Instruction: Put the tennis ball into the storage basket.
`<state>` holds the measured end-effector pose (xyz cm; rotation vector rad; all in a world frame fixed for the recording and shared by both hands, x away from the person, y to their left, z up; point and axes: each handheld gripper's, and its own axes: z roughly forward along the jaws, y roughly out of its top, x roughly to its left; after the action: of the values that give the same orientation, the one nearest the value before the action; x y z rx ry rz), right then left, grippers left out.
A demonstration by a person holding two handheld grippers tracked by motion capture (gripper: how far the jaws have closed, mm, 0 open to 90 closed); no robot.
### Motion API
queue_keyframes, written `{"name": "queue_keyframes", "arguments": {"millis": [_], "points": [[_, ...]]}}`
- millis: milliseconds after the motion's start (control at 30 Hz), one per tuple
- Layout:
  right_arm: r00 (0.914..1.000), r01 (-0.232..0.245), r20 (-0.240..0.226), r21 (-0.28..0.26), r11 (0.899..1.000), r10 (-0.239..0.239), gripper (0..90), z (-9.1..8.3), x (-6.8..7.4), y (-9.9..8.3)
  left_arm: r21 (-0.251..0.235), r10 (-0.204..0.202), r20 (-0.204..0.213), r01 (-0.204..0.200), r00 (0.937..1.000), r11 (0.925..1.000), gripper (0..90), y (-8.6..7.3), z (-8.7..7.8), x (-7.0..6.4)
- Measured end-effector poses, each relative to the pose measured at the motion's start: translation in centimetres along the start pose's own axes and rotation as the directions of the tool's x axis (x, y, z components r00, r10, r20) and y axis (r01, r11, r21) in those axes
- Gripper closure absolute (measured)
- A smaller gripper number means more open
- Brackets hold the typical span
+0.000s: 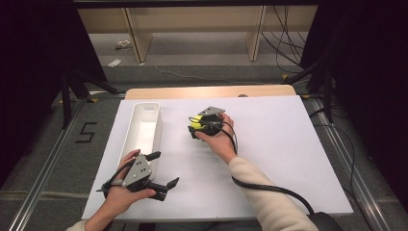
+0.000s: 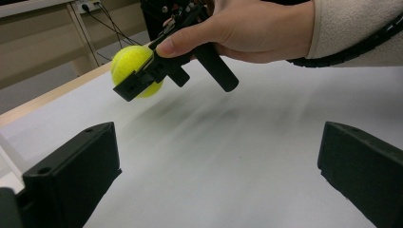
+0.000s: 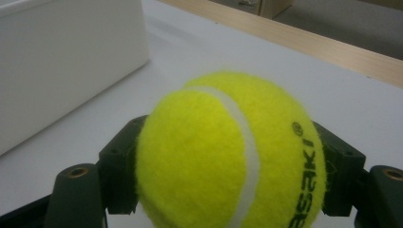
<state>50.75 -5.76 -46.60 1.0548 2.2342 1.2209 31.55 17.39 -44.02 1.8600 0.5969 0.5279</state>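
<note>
A yellow-green tennis ball (image 3: 223, 152) with a white seam sits between the two black jaws of my right gripper (image 3: 230, 183), which is shut on it. In the high view the ball (image 1: 195, 125) and right gripper (image 1: 198, 128) are at the middle of the white table cover, right of the white bin (image 1: 155, 126). The left gripper view shows the ball (image 2: 128, 59) clamped, seemingly a little above the surface. My left gripper (image 1: 164, 169) stands open near the front left, its jaws wide apart with nothing between them (image 2: 214, 175).
The long white bin is empty and lies lengthwise on the left side of the table; its wall (image 3: 62, 61) is close to the ball's left. A wooden table edge (image 1: 211, 91) runs along the back. A black cable (image 1: 269, 187) trails from the right gripper.
</note>
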Motion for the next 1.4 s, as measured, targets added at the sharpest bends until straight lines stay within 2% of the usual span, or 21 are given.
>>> {"name": "queue_keyframes", "arguments": {"millis": [167, 1000, 1400], "points": [[0.9999, -0.001, -0.013, -0.029, 1.000, 0.000, 27.0, -0.4, 0.4, 0.3, -0.001, 0.000, -0.002, 0.000, 1.0000, 1.0000, 0.0, 0.0, 0.0, 0.1], [0.9988, 0.025, -0.039, -0.064, 0.998, -0.028, 27.1, -1.1, 2.0, 1.2, 0.000, 0.000, 0.001, 0.000, 1.0000, 1.0000, 0.0, 0.0, 0.0, 0.0], [0.9982, 0.032, -0.048, -0.068, 0.997, -0.035, 27.1, -1.3, 2.3, 1.5, 0.000, 0.005, 0.002, -0.005, 1.0000, 1.0000, 0.0, 0.0, 0.0, 0.0]]}}
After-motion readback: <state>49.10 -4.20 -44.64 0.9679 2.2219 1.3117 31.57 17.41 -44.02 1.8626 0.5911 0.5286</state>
